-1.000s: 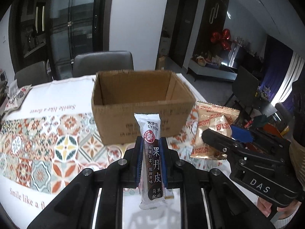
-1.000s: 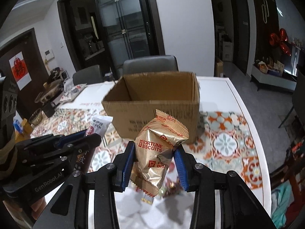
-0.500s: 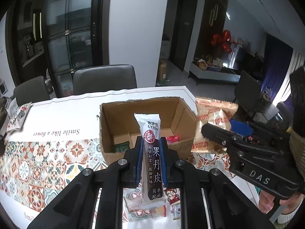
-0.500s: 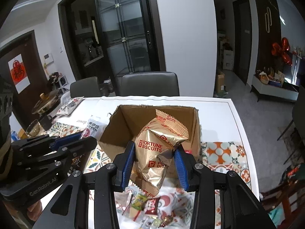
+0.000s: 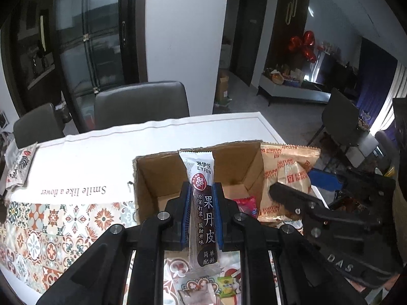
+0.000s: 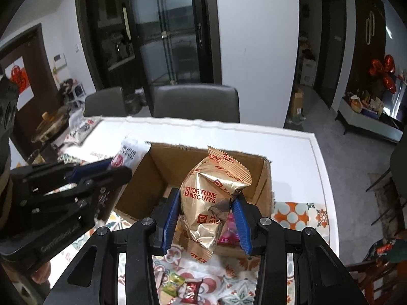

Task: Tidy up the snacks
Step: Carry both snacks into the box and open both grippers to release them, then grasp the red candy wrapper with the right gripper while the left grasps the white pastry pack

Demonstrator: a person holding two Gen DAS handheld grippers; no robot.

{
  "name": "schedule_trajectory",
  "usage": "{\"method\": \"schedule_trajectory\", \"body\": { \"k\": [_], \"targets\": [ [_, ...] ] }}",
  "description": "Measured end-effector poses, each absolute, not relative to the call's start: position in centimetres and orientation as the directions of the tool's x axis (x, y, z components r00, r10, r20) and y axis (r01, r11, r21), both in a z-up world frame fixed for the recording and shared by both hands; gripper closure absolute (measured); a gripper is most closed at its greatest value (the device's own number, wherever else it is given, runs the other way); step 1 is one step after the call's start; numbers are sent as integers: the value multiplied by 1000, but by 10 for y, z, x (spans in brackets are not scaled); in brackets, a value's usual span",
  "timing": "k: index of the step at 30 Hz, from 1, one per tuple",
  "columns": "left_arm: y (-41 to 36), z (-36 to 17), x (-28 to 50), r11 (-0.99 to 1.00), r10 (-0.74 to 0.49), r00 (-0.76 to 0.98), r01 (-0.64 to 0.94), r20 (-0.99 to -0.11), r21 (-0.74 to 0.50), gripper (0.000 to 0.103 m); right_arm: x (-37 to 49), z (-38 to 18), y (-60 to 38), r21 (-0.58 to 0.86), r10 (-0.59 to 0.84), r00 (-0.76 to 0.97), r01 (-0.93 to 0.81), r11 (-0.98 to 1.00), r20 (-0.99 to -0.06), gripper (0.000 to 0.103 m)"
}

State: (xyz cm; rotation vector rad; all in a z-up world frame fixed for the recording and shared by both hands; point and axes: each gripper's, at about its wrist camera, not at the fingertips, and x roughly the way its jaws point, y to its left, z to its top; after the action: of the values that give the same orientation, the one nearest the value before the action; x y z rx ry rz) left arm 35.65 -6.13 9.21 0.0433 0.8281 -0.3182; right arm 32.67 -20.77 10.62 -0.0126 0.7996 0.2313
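My left gripper [image 5: 202, 198] is shut on a long dark fruit-leather bar [image 5: 203, 203] with a white top, held upright over the near wall of an open cardboard box [image 5: 152, 178]. My right gripper [image 6: 207, 203] is shut on a gold Fortune Biscuits bag [image 6: 211, 203], held over the same box [image 6: 162, 167]. The bag also shows in the left wrist view [image 5: 287, 175], right of the box. A pink-red packet [image 5: 245, 204] lies inside the box. The left gripper with its bar appears in the right wrist view [image 6: 112, 170].
The box stands on a table with a patterned cloth [image 5: 51, 228]. Small loose candies [image 6: 183, 284] lie on the cloth below the grippers. A snack bag [image 5: 19, 167] lies at the far left. Two grey chairs [image 5: 142, 101] stand behind the table.
Both grippers have risen and moved forward with their snacks, from in front of the box to above its near edge. The box's inside has come into view.
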Motion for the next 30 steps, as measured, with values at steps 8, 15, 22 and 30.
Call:
{"method": "schedule_trajectory", "body": {
  "k": [8,15,22,30],
  "targets": [
    [-67,81,380,966,-207,635,253,-745,-53,73,345,87,-208,62,173,648,-191,980,-742,61],
    [-54,87,354,980,-112,691,195,-715,35,54,343,82,-221,66,134,673,-126,990,-727,40],
    [-47,97,304,973,-142,730,227,-669,40,46,296,91,-217,35,120,750,-128,991,-650,40],
    [-34,93,264,964,-195,738,267,-647,15,43,253,86,-203,94,203,752,-186,978,-627,40]
  ]
}}
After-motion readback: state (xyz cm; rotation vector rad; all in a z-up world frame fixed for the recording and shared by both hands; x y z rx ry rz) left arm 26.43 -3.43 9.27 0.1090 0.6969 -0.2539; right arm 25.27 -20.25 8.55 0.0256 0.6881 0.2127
